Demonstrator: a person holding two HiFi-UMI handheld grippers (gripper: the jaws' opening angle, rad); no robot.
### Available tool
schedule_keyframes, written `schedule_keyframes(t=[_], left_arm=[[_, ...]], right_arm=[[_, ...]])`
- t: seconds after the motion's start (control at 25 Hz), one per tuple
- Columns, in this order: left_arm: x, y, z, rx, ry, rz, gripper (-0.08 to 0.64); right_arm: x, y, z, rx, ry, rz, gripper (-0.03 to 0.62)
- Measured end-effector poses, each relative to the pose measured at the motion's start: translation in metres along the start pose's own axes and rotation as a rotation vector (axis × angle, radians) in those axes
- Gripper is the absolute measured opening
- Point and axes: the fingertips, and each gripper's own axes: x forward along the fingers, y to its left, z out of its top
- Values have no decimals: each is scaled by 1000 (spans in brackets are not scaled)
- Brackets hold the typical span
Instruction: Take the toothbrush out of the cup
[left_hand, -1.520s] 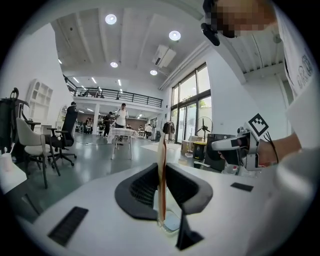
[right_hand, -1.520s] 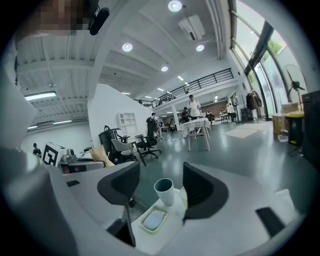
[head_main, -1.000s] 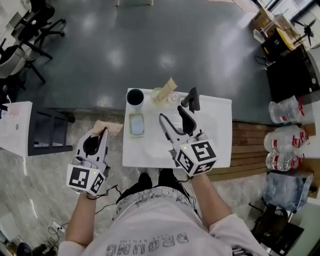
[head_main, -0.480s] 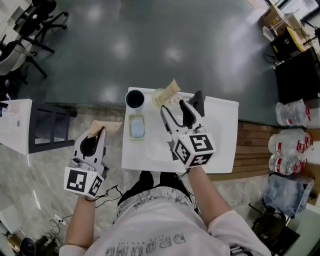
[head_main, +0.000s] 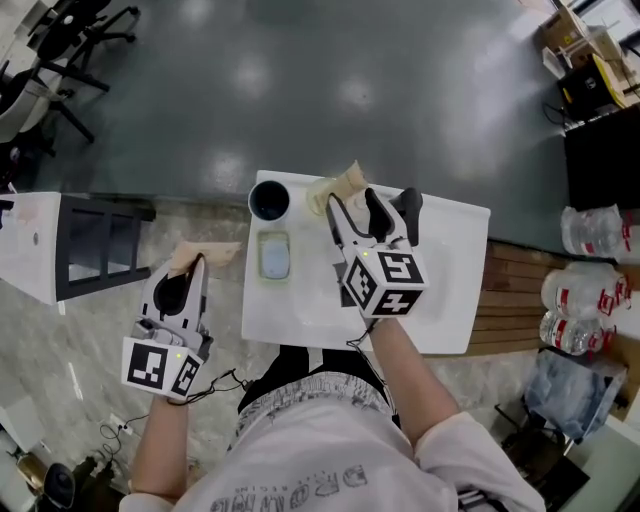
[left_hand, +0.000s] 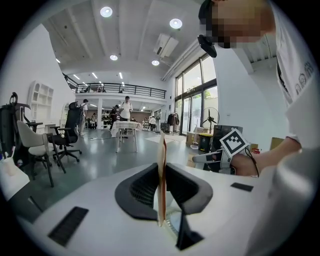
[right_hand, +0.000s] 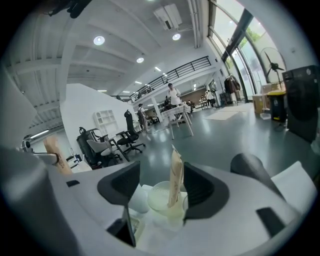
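The right gripper (head_main: 353, 213) is held low over a small white table (head_main: 440, 300), and its two jaws stand well apart with nothing pressed between them. In the right gripper view (right_hand: 162, 189) the gap between the jaws frames a pale, translucent cup (right_hand: 158, 199). The toothbrush (right_hand: 175, 175), in a tan paper wrapper, stands upright in that cup, leaning slightly and nearer the right-hand jaw. From the head view, the cup (head_main: 321, 192) sits near the table's far edge with the wrapped toothbrush (head_main: 349, 180) sticking out of it, just ahead of the jaw tips. The left gripper (head_main: 192, 268) is held off the table's left side, above the floor. Its jaws are closed on a thin, flat tan packet (head_main: 207, 252). In the left gripper view (left_hand: 161, 176) this packet (left_hand: 161, 155) shows edge-on, pinched between the two dark pads. On the table, a dark round cup (head_main: 270, 199) stands just left of the pale cup. A small rectangular dish (head_main: 273, 255) lies in front of the dark cup. A dark upright object (head_main: 410, 205), too unclear to identify, stands just right of the right gripper. Around the table is a glossy grey floor (head_main: 300, 80).
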Motion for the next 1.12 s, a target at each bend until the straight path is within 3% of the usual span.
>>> schedule_keyframes(t=[0.6,1.12], left_arm=[[9,13,-11,-13,37,7,61],[8,13,-12,-23,35,14,61]], right_arm=[[30,-17,-11,55,31,-31,265],[35,-20,-19,52,55,-14,182]])
